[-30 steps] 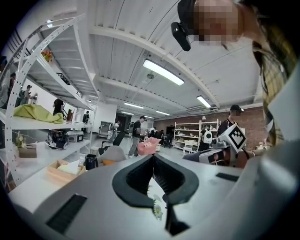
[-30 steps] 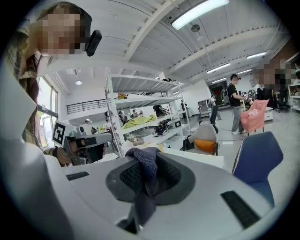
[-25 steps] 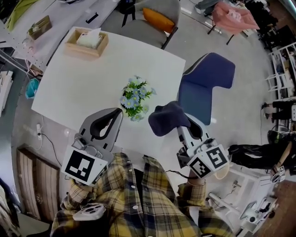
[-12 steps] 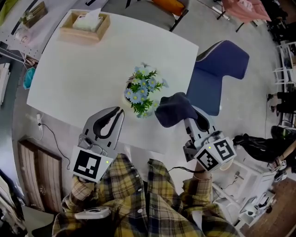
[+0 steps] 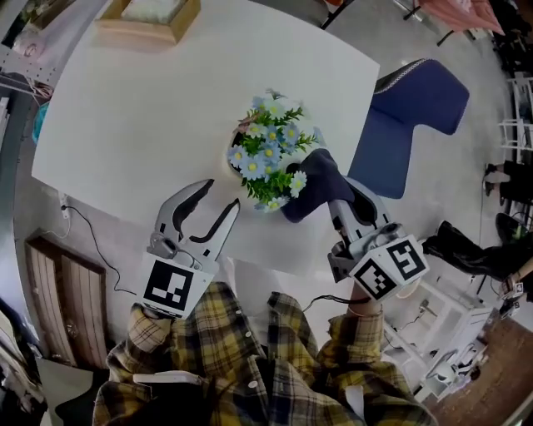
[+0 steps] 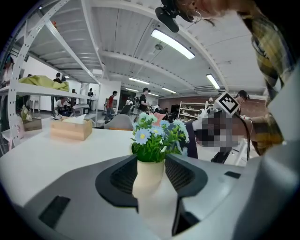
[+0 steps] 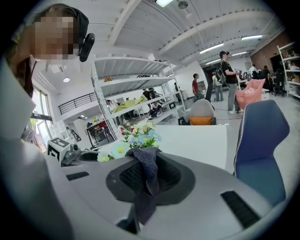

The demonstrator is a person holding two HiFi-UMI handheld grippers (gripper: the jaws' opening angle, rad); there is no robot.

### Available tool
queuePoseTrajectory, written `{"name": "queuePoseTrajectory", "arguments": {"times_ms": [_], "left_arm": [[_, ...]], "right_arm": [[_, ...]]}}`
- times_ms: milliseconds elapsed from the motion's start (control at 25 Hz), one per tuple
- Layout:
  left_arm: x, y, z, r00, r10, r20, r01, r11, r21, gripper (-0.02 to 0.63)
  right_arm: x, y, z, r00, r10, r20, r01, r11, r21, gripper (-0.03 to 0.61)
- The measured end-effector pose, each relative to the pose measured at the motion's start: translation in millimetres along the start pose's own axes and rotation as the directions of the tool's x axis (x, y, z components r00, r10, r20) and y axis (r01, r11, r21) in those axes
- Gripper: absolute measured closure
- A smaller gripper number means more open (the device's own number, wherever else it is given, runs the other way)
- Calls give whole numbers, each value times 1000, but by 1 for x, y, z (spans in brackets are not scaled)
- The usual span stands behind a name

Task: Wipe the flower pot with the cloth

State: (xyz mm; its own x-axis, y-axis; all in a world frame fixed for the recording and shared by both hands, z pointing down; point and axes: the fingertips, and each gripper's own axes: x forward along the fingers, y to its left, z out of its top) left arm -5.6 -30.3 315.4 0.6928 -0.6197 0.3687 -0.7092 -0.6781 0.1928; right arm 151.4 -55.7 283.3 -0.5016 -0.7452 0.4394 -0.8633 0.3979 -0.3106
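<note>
A cream flower pot (image 6: 149, 177) holding blue and white flowers (image 5: 271, 148) stands on the white table (image 5: 125, 125) near its front edge. From the head view the blooms hide nearly all of the pot. My left gripper (image 5: 220, 196) is just short of the pot on its left. Its jaws have just been opening and stand open with nothing between them; the pot shows through the gap ahead. My right gripper (image 5: 331, 196) is shut on a dark blue cloth (image 5: 310, 185), which hangs right beside the flowers. In the right gripper view the cloth (image 7: 144, 174) drapes over the jaws.
A wooden tissue box (image 5: 148, 17) sits at the far left of the table. A blue chair (image 5: 412, 112) stands off the table's right side. Shelves, chairs and people fill the room behind.
Both grippers have come down and forward toward the flowers. The left jaws went from shut to open. The cloth now hangs close against the right side of the flowers.
</note>
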Motion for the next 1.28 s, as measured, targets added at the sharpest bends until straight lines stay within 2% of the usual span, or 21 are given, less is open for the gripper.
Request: {"name": "queuePoseTrajectory", "arguments": {"times_ms": [240,520,800,1160,1280], "left_arm": [[21,1,-26,999,-19,-40,21,999,46,382],[38,5,-44,998,-40,-56,42,998,45,287],[53,7,-43,998,-56,-42,59,995,79,236],[69,5,-46,995,-88,-54,94,987,130,207],[72,8,-44,997,-67,-45,72,990,123,201]], "right_arm": [[17,-4,-20,1000,11,-28,-11,1000,22,563],[28,-8,-38,999,15,-44,-13,999,48,563],[36,-9,-43,999,22,-44,-19,998,60,563],[47,-11,-57,997,43,-70,-38,996,82,563],[53,-9,-62,995,58,-78,-51,994,94,563]]}}
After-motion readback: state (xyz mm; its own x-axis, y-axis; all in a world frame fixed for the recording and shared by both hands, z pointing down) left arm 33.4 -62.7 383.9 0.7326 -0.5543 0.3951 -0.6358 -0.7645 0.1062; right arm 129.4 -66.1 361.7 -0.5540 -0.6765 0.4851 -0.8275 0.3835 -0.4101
